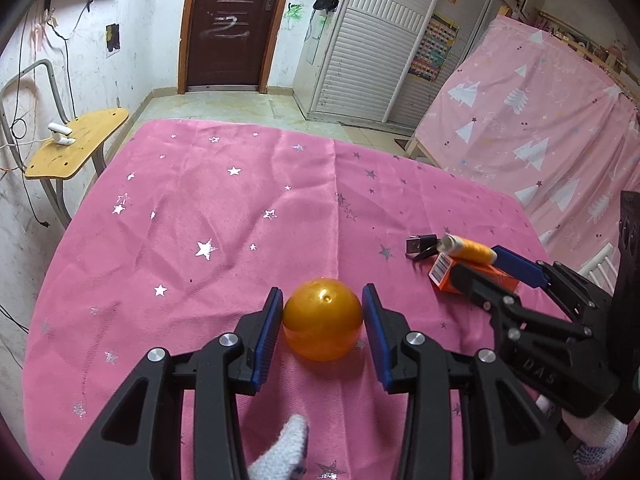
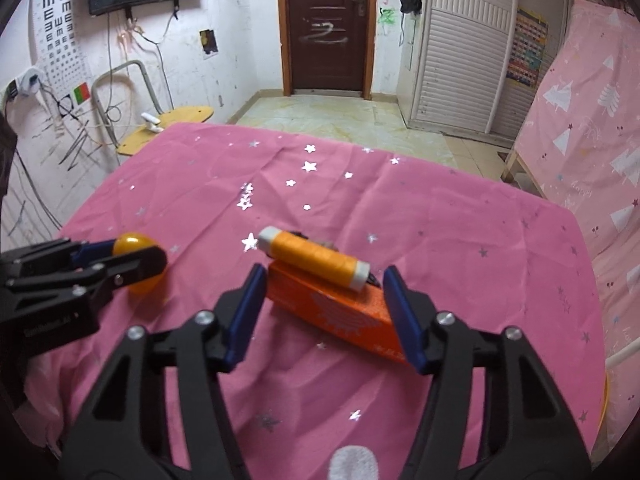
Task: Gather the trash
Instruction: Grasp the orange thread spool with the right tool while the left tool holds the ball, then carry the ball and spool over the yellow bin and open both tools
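An orange ball lies on the pink star cloth between the blue pads of my left gripper; the jaws stand open around it, the pads close to its sides. The ball also shows in the right wrist view, partly behind the left gripper. An orange box lies between the open jaws of my right gripper, with a spool of orange thread on top of it. In the left wrist view the box, spool and right gripper sit at right.
A black USB plug with cable lies just beyond the box. The pink tablecloth covers the table. A wooden chair stands at the far left, and a pink curtain hangs at right.
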`<state>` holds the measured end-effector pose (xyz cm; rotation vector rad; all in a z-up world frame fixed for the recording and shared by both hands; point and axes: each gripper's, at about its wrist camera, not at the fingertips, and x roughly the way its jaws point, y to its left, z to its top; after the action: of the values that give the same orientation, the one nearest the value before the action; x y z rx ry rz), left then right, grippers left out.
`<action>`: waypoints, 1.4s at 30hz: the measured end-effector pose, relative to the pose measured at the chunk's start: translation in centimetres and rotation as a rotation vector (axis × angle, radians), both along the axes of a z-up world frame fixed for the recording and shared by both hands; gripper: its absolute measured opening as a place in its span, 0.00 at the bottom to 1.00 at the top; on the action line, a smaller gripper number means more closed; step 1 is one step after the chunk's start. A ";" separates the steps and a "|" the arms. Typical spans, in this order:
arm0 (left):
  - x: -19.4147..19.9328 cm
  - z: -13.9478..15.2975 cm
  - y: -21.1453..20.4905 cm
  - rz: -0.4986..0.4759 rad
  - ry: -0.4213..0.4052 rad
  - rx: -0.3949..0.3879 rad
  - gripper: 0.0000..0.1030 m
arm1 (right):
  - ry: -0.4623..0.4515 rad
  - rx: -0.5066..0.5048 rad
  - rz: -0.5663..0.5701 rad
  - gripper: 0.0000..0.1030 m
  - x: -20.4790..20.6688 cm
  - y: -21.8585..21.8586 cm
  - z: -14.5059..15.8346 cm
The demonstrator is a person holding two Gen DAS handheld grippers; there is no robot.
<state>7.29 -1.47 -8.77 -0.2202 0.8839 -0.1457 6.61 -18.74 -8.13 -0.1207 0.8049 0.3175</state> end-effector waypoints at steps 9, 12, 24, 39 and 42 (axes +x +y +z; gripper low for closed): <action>0.0 -0.1 0.2 -0.003 -0.002 0.003 0.31 | 0.017 0.005 0.032 0.55 1.1 0.8 0.4; 0.0 0.0 0.1 -0.001 -0.003 0.005 0.31 | 0.020 -0.009 0.038 0.55 2.0 1.4 0.4; -0.1 0.0 0.0 -0.002 -0.001 0.006 0.31 | -0.006 0.026 -0.006 0.53 2.4 0.5 0.8; -0.3 1.1 -2.6 0.011 -0.003 0.085 0.32 | -0.067 0.142 -0.058 0.53 0.8 -4.4 3.0; -0.5 1.5 -3.9 -0.004 -0.007 0.105 0.32 | -0.080 0.168 -0.085 0.53 0.4 -6.3 3.2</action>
<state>6.79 -5.32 -7.24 -0.1203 0.8829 -0.1039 7.03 -25.00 -4.96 0.0575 0.6996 0.2967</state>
